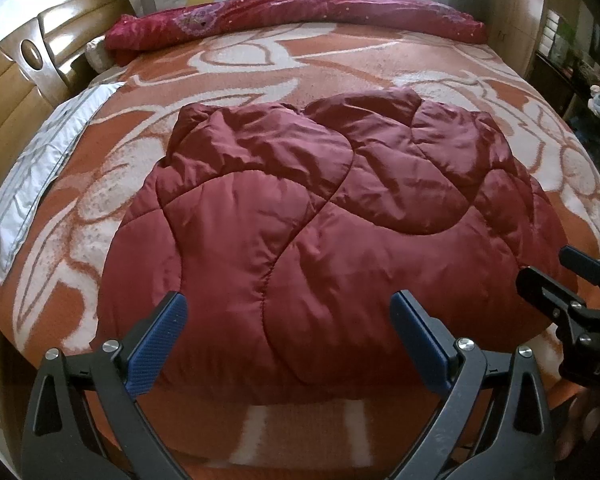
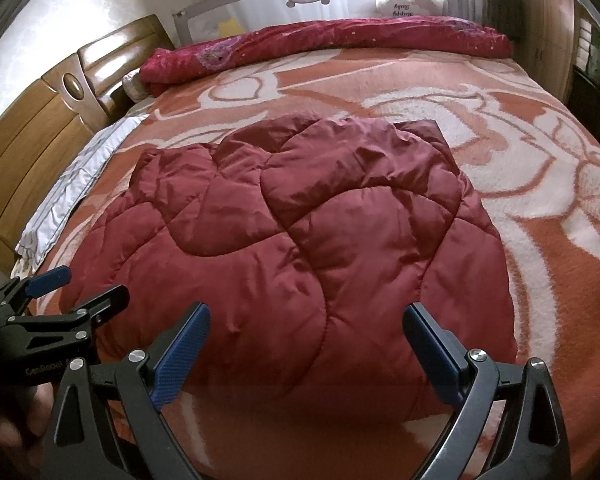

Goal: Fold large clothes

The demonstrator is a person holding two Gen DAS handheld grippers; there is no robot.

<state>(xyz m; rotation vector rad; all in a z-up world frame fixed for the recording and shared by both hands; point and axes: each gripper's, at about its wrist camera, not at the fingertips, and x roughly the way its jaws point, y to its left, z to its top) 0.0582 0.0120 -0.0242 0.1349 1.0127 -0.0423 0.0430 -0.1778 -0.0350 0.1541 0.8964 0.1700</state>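
Note:
A dark red quilted padded coat (image 1: 308,216) (image 2: 300,232) lies folded into a compact bundle on the bed, both sleeves laid over its front. My left gripper (image 1: 288,304) hovers open above the coat's near edge, blue pads wide apart, nothing between them. My right gripper (image 2: 306,314) is open too, above the near edge a little further right. In the left wrist view the right gripper (image 1: 548,276) shows at the right margin; in the right wrist view the left gripper (image 2: 88,286) shows at the left margin.
An orange and white patterned blanket (image 1: 340,64) (image 2: 540,200) covers the bed. A rolled red floral quilt (image 1: 300,16) (image 2: 340,40) lies along the far side. A white pillow (image 1: 40,168) sits left by the wooden headboard (image 1: 16,80). A wardrobe (image 2: 548,20) stands right.

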